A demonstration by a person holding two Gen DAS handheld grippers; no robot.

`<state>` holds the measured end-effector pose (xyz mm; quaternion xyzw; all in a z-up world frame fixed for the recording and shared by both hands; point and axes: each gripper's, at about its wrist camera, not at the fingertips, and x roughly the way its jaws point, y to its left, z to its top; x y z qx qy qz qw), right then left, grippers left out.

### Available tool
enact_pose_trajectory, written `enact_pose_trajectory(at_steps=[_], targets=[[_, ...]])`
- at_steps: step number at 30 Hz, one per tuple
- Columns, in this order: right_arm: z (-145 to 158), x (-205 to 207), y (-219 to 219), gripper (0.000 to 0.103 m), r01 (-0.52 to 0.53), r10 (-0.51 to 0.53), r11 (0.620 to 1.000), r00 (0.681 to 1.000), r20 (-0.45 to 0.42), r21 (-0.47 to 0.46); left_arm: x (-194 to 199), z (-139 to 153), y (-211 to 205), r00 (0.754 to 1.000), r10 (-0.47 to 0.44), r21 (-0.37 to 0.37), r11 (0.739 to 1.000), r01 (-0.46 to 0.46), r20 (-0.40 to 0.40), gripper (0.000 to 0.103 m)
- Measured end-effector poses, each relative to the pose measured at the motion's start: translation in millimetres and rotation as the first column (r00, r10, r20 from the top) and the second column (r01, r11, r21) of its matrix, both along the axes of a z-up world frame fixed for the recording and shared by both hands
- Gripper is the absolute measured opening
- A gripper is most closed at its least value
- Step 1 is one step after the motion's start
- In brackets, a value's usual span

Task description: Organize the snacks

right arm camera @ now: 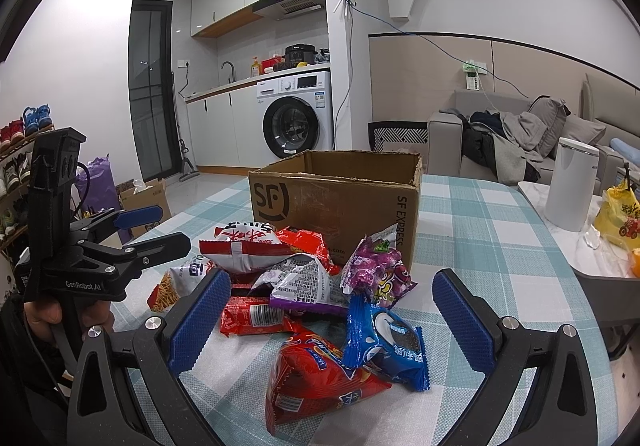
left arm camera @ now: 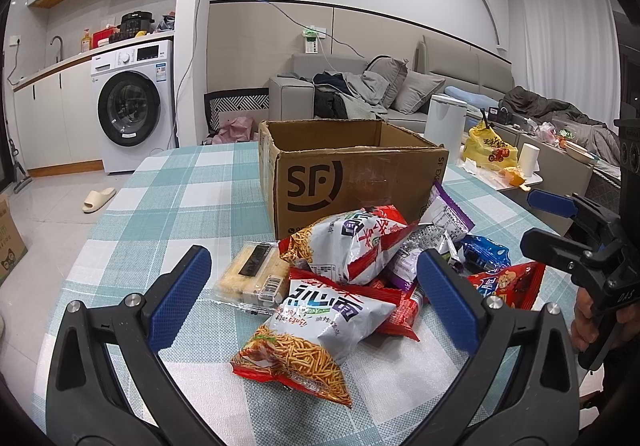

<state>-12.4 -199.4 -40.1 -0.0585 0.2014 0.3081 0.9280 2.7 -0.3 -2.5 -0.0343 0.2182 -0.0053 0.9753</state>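
A heap of snack packets [left arm camera: 360, 270] lies on the checked tablecloth [left arm camera: 180, 198], just in front of an open cardboard box [left arm camera: 344, 166] printed with "SF". Nearest the left gripper [left arm camera: 316, 294] is a white-and-red noodle-snack bag [left arm camera: 312, 330], with a second like it [left arm camera: 352, 242] propped on the heap behind, and a clear pack of pale wafer bars [left arm camera: 252, 278] lying flat to the left. Seen from the right wrist, a red triangular bag [right arm camera: 316, 378] and a blue cookie packet [right arm camera: 384, 342] lie closest to the right gripper [right arm camera: 332, 310], with a purple candy bag [right arm camera: 376, 270] leaning beside the box. Both grippers hover over the heap with jaws spread wide, gripping nothing. A washing machine [right arm camera: 296, 114] stands against the far wall, and a white bin [right arm camera: 572, 182] stands to the right of the table.
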Motion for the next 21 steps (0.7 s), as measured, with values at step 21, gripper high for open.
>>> enact_pose_trajectory(at_steps=[21], targets=[[-2,13,-14,0.103,0.08,-0.083,0.996,0.994,-0.076,-0.05,5,1,8,0.997,-0.023,-0.013,1.0,0.022,-0.078,0.103]])
